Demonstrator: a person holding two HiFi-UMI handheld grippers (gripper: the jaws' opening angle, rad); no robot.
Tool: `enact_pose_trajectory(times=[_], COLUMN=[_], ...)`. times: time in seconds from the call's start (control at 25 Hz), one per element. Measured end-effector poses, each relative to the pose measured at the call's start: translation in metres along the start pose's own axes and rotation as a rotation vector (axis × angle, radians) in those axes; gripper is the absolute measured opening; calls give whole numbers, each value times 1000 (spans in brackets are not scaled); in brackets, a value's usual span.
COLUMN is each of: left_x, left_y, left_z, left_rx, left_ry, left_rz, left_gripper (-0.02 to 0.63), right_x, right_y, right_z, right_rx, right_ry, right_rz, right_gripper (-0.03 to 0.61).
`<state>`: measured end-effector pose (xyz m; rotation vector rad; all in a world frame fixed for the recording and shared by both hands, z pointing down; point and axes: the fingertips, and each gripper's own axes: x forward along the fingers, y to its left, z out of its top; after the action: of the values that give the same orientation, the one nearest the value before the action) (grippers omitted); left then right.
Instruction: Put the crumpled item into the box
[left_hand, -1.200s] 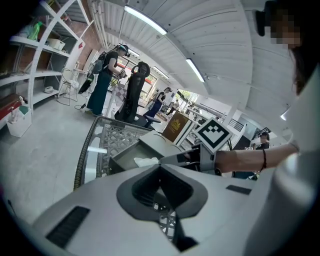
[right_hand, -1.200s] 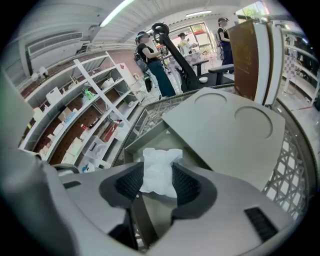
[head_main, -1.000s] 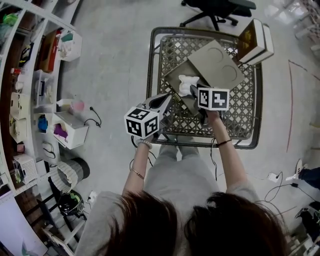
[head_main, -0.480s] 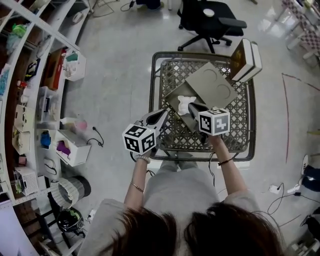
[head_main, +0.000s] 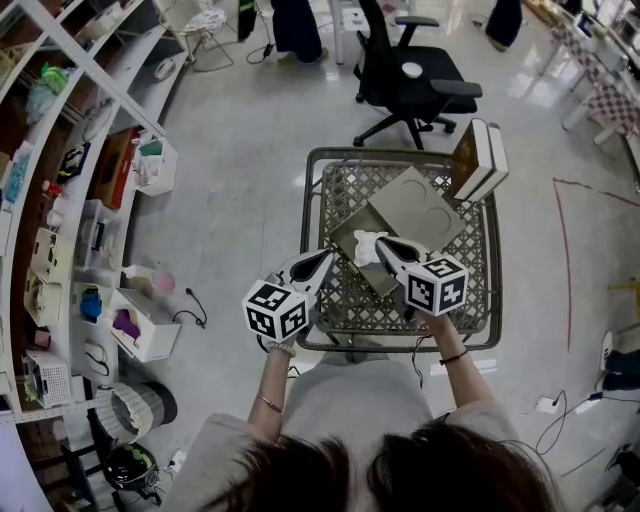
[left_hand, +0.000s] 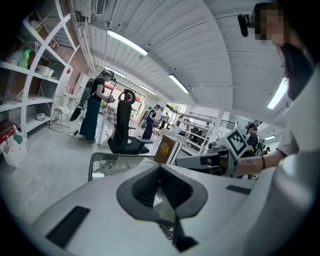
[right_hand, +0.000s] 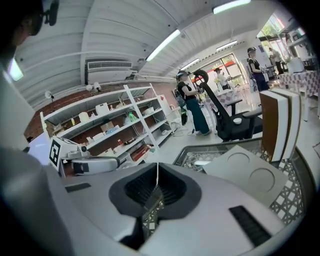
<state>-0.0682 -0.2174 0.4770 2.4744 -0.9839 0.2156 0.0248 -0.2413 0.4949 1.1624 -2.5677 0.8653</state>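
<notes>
The crumpled white item (head_main: 367, 246) lies inside the open tan box (head_main: 343, 226), whose lid (head_main: 415, 208) rests flat behind it on the lattice table (head_main: 400, 343). My right gripper (head_main: 384, 243) hovers at the item's right side. In the right gripper view its jaws (right_hand: 157, 170) meet in a thin line with nothing between them. My left gripper (head_main: 328, 259) sits at the box's near left corner. It is shut and empty in the left gripper view (left_hand: 160, 167). The item is hidden in both gripper views.
A thick book-like block (head_main: 478, 160) stands upright at the table's far right corner. A black office chair (head_main: 410, 80) is behind the table. Shelves (head_main: 60, 200) and white bins (head_main: 140, 320) line the left. People stand far off.
The view has pulled back and up. Both grippers have drawn back toward me from the box. The crumpled item stays in the box.
</notes>
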Motion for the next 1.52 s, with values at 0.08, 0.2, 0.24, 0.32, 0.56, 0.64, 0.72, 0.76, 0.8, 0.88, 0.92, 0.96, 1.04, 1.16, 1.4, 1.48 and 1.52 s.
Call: enact_pose_trajectory(times=[0.08,0.2,0.24,0.32,0.56,0.64,0.72,0.76,0.8,0.88,0.92,0.96,1.04,1.16,1.4,1.48,1.52], left_x=[-5,-11,-12,-17,-29,-31,-34,-35,-36,-38,-40,-41,-45,-53,-66,-70,-72], left_y=[-2,-4,-6,-7,-12,-12,-14,-16,-17,-19,-19,-20,-22,-23,-20,-19,-18], left_z=[8,20,24,30,53,60,68,73,77,83,87,90,100,114,131,136,138], left_rx=[15,34,41,54,83,95,107,113,120,133,138,146,167,197,229,247,254], left_ry=[-22,-52,-59,-72,-134,-148,-169,-178,-185,-197,-204,-211,-225,-251,-299,-313,-320], left_rz=[5,7,6,7,11,9,9,7,6,7,8,9,10,17,43,55,60], left_gripper=[17,17,17,17,17,17,17,18,17,17,17,17,17,17,17,17,17], right_x=[-7,-17,-20,-25,-43,-48,-52,-54,-57,-62,-65,-68,-74,-82,-96,-98,-99], right_y=[7,18,22,27,37,40,42,42,42,42,42,43,43,45,48,49,49], right_z=[9,22,27,34,59,68,77,81,86,94,98,102,112,125,147,151,153], right_rx=[-8,-22,-27,-41,-93,-109,-123,-132,-141,-154,-158,-160,-168,-197,-255,-265,-269], right_ry=[-43,-101,-117,-145,-226,-258,-292,-304,-314,-332,-344,-358,-385,-413,-468,-482,-486], right_rz=[23,62,72,84,69,65,64,58,47,28,25,23,19,9,-6,-11,-14], right_gripper=[26,26,26,26,26,26,26,26,26,26,26,26,26,26,25,23,23])
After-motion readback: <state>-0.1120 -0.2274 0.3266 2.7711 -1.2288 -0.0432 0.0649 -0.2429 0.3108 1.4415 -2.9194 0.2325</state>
